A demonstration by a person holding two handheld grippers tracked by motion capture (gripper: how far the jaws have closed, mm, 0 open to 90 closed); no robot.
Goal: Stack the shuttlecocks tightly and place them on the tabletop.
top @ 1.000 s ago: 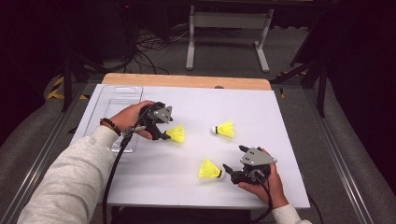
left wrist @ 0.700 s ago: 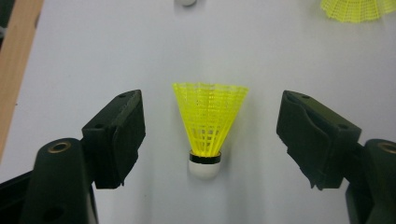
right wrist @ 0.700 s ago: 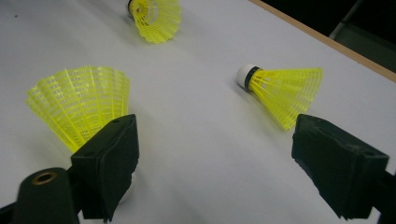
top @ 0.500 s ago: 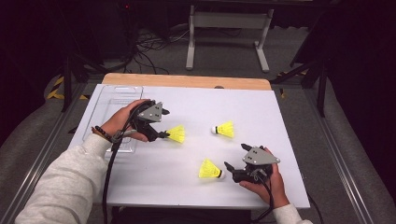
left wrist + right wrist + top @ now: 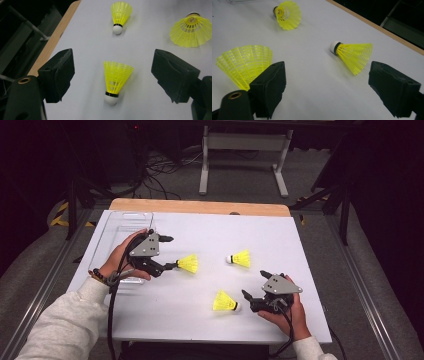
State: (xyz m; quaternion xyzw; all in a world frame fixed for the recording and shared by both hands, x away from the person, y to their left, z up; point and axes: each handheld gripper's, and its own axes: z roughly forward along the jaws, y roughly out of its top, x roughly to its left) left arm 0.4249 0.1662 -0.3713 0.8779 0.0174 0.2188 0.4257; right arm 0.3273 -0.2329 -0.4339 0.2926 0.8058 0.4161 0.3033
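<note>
Pretty dim room, most of the light lands on the white tabletop (image 5: 300, 245), which has a wooden strip (image 5: 200, 206) along its far edge. Behind it there's grey floor (image 5: 250, 175) with tangled cables (image 5: 160, 167) (messy) and a grey metal stand (image 5: 243, 150).

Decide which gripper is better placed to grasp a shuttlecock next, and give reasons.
Left. The left gripper has a shuttlecock centred between its open jaws. The right gripper is open too, but its nearest shuttlecock lies outside one jaw.

Count on the white table

Three yellow shuttlecocks (image 5: 188, 263) (image 5: 241, 258) (image 5: 224, 301), two grippers (image 5: 169, 252) (image 5: 254, 284), one clear tray (image 5: 112, 231).
</note>
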